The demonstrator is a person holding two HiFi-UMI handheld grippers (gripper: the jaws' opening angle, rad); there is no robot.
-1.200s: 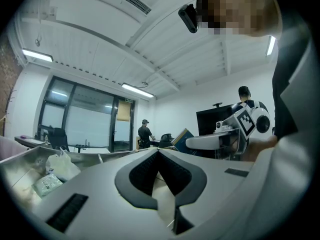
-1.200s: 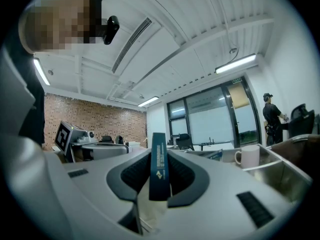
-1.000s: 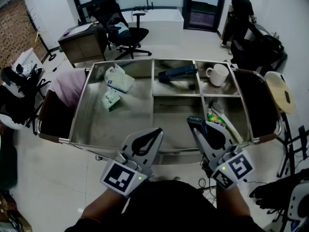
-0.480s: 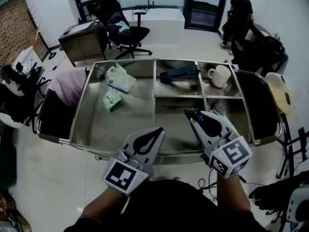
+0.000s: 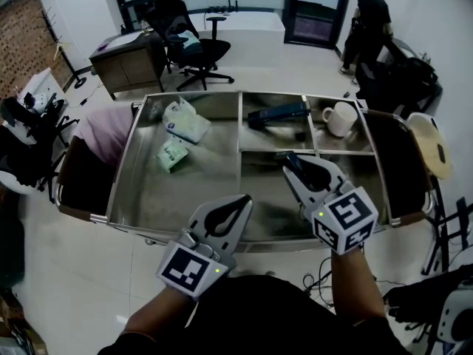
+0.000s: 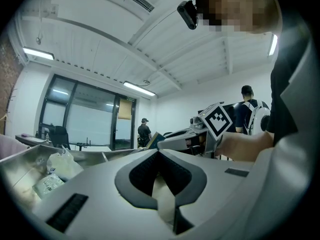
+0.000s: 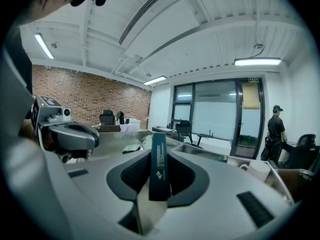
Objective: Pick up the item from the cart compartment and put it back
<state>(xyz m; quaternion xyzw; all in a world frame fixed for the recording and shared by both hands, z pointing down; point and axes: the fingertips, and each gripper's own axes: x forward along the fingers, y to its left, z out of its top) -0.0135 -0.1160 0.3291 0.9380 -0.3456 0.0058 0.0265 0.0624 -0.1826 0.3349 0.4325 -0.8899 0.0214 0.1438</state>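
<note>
My right gripper (image 5: 293, 163) is shut on a thin dark blue pack (image 7: 158, 165) with white print, which stands upright between its pads. In the head view it hovers over the cart's near middle compartment (image 5: 270, 198). A larger dark blue box (image 5: 276, 113) lies in the far middle compartment. My left gripper (image 5: 239, 201) stays at the cart's front edge, shut with nothing in it; in its own view the left gripper (image 6: 159, 153) shows only closed jaws.
The steel cart (image 5: 126, 170) holds a white bag (image 5: 185, 120) and a green packet (image 5: 171, 154) in its big left compartment, and a white mug (image 5: 340, 117) at the far right. Office chairs (image 5: 194, 46), a desk (image 5: 122, 63) and a standing person (image 5: 369, 17) are beyond it.
My right gripper has moved left with the blue pack, from the near right compartment to over the near middle one, and rolled a little. The left gripper has not moved.
</note>
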